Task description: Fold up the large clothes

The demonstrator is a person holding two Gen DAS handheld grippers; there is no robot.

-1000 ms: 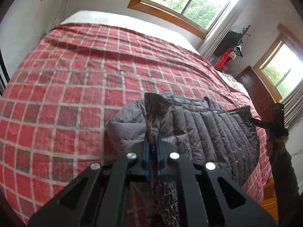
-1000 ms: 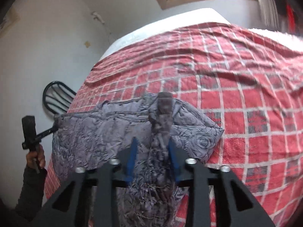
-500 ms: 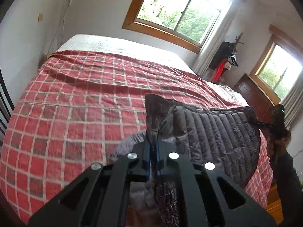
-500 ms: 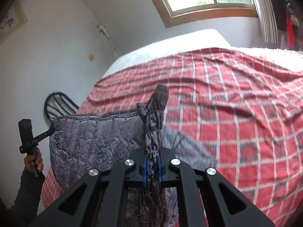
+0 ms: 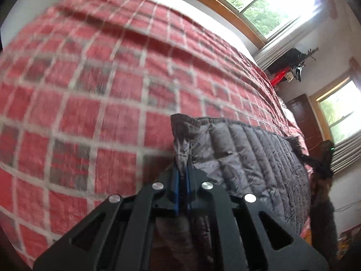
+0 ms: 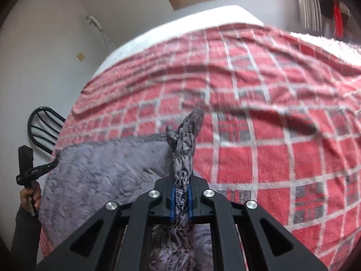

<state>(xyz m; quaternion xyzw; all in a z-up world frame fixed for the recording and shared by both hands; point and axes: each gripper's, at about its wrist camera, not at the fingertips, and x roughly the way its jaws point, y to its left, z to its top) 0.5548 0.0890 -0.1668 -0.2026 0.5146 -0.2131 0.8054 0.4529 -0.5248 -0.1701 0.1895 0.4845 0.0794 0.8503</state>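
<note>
Left gripper (image 5: 182, 176): clamping the grey quilted jacket's (image 5: 248, 158) left corner.
Jacket: stretching rightward between both grippers, lying over the near edge of the red plaid bedspread (image 5: 90, 90).
Right gripper (image 6: 181, 194): pinching the jacket's bunched right corner.

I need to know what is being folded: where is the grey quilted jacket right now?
The grey quilted jacket hangs stretched between the left gripper and right gripper, over the red checked bedspread.

The jacket (image 5: 248, 164) lies on the bedspread (image 5: 101, 90), window (image 5: 259, 4) behind.
</note>
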